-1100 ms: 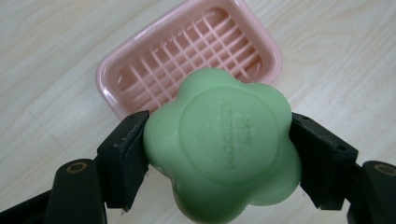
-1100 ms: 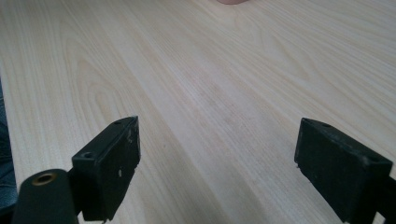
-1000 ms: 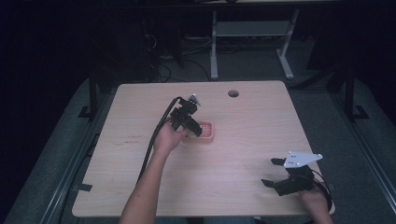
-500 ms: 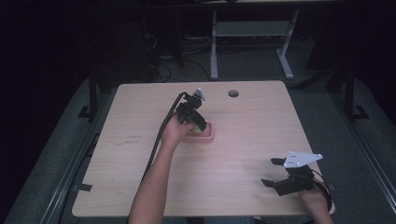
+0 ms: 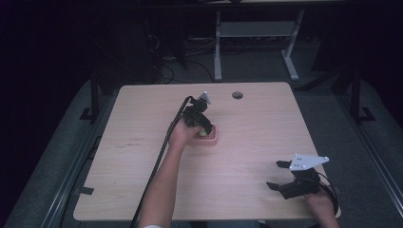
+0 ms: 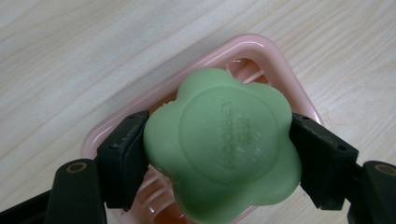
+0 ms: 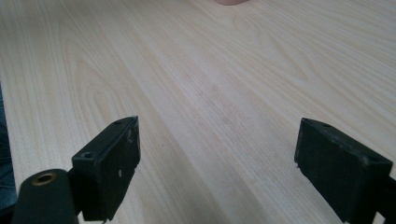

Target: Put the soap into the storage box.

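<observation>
Left tool (image 6: 219, 154) clamps a green flower-shaped soap (image 6: 222, 144) between its two black jaws, one pressed to each side of the bar, directly above a pink slatted soap dish (image 6: 280, 79). Seen from the high view, that tool (image 5: 202, 124) and the dish (image 5: 212, 137) sit near the middle of the pale wooden surface (image 5: 142, 166). Toward five o'clock from the dish, near the surface's edge, the right tool (image 5: 281, 176) rests with jaws spread wide, gripping nothing.
</observation>
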`<state>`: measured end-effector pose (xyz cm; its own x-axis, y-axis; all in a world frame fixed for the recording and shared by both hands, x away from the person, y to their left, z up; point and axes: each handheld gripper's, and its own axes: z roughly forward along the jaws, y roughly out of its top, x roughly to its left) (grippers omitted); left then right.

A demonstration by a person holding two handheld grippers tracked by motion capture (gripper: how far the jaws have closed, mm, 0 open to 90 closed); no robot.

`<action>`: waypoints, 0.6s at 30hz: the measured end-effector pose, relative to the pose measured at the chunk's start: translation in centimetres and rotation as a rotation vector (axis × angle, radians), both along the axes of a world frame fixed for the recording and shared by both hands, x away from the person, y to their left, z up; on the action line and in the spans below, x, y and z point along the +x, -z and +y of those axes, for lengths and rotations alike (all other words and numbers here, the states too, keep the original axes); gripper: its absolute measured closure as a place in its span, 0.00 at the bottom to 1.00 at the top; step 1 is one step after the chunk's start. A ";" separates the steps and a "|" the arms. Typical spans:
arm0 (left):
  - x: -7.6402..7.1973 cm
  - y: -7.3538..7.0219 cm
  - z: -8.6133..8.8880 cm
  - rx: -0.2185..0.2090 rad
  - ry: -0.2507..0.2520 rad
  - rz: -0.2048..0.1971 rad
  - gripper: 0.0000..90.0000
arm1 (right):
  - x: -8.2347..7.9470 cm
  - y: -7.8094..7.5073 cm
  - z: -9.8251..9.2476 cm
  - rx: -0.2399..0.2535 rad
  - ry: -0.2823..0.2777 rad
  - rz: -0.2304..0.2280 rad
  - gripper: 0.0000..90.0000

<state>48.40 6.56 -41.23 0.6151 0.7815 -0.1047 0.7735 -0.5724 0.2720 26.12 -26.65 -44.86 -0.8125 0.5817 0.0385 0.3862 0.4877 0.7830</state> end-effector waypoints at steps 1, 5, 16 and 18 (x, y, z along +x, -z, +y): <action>0.0 0.1 -0.1 0.004 0.005 -0.003 0.29 | 0.0 0.0 0.0 0.003 0.000 0.000 0.15; -0.1 0.3 -0.5 0.018 0.015 -0.005 0.29 | 0.0 0.0 0.0 0.001 0.000 0.000 0.15; -0.5 0.7 -0.5 0.054 0.027 -0.023 0.29 | 0.0 0.0 0.0 0.001 -0.003 -0.001 0.15; -0.5 0.7 -0.2 0.041 0.025 -0.026 0.28 | 0.0 0.0 0.0 0.001 -0.005 -0.001 0.15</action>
<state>47.88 6.32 -41.91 0.6362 0.7694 -0.0571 0.7521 -0.6021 0.2679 26.10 -26.60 -44.88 -0.8153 0.5777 0.0381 0.3829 0.4886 0.7840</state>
